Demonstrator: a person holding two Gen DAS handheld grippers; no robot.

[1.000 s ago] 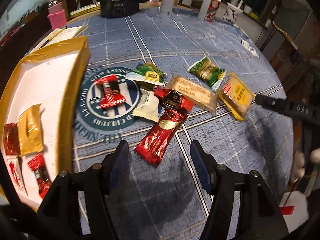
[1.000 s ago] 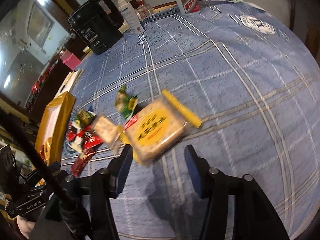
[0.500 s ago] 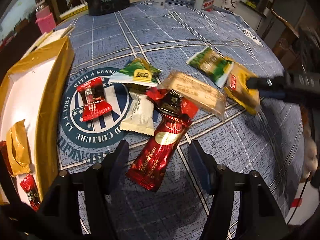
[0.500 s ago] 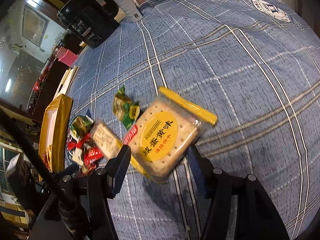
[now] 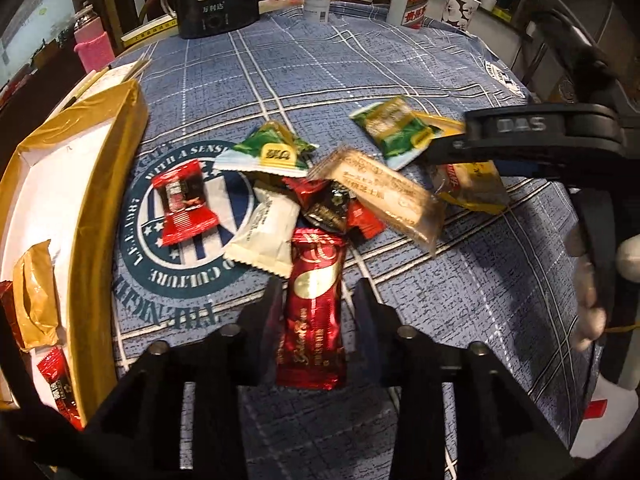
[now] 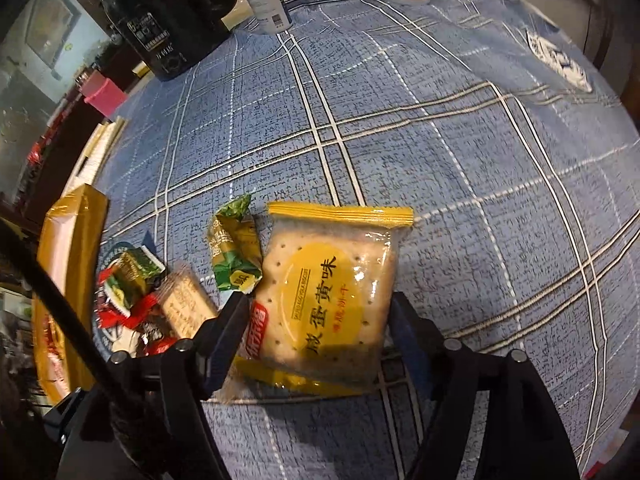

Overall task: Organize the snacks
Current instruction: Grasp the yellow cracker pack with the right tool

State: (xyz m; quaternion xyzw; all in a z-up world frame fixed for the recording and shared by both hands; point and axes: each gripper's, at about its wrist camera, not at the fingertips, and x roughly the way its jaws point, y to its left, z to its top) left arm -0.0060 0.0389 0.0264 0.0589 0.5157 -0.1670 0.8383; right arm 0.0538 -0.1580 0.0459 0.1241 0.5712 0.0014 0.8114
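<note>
While the long red snack packet (image 5: pixel 314 312) lies on the blue checked tablecloth (image 5: pixel 460 280), my left gripper (image 5: pixel 316 304) straddles it, jaws closing, not yet pinching. Further right, my right gripper (image 6: pixel 316 320) is opening around the yellow cracker pack (image 6: pixel 328 292), flat on the cloth.
</note>
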